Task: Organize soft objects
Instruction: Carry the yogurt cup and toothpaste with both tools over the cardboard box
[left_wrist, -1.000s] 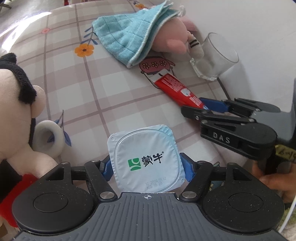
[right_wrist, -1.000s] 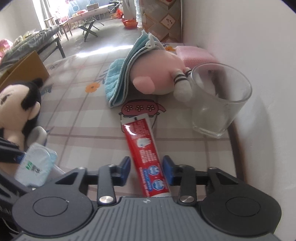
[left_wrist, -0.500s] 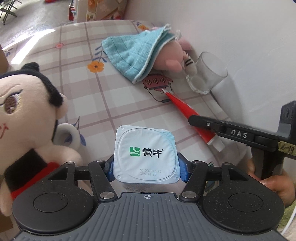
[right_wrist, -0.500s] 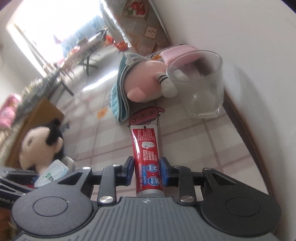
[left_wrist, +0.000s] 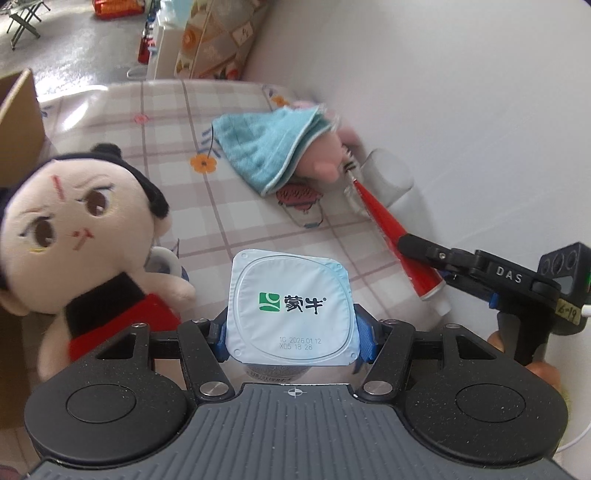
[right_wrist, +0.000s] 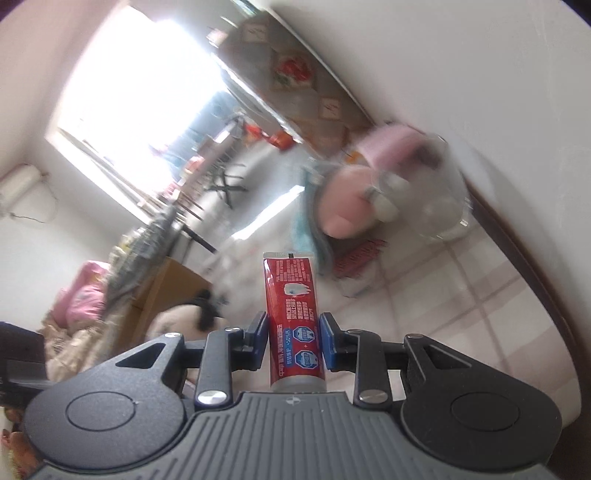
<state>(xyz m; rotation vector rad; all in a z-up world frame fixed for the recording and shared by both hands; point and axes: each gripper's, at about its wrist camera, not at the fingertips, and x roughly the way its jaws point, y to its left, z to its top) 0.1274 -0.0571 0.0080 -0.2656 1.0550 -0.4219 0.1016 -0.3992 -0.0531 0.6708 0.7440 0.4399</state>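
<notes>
A sealed yogurt cup (left_wrist: 291, 308) is clamped between the blue fingers (left_wrist: 218, 338) of the left gripper (left_wrist: 291, 339), which are parted about halfway and pressed against its sides, and it is held above the checked bench (left_wrist: 229, 206). A red toothpaste tube (right_wrist: 295, 325) is gripped near its cap end by the right gripper (right_wrist: 293, 341), whose fingers (right_wrist: 328, 341) are nearly closed on it; the tube is lifted off the bench with its crimped end pointing away.

Taking the yogurt cup as landmark: a black-haired plush doll (left_wrist: 81, 236) sits just beside it on the left, with a white ring-shaped thing (left_wrist: 164, 260) partly hidden behind the doll. Beyond the cup, well apart, a pink plush toy (left_wrist: 325, 157) lies under a blue towel (left_wrist: 266, 146) against the wall. A clear glass (left_wrist: 388, 173) stands just right of that toy. A cardboard box (left_wrist: 18, 125) stands at the far left.
</notes>
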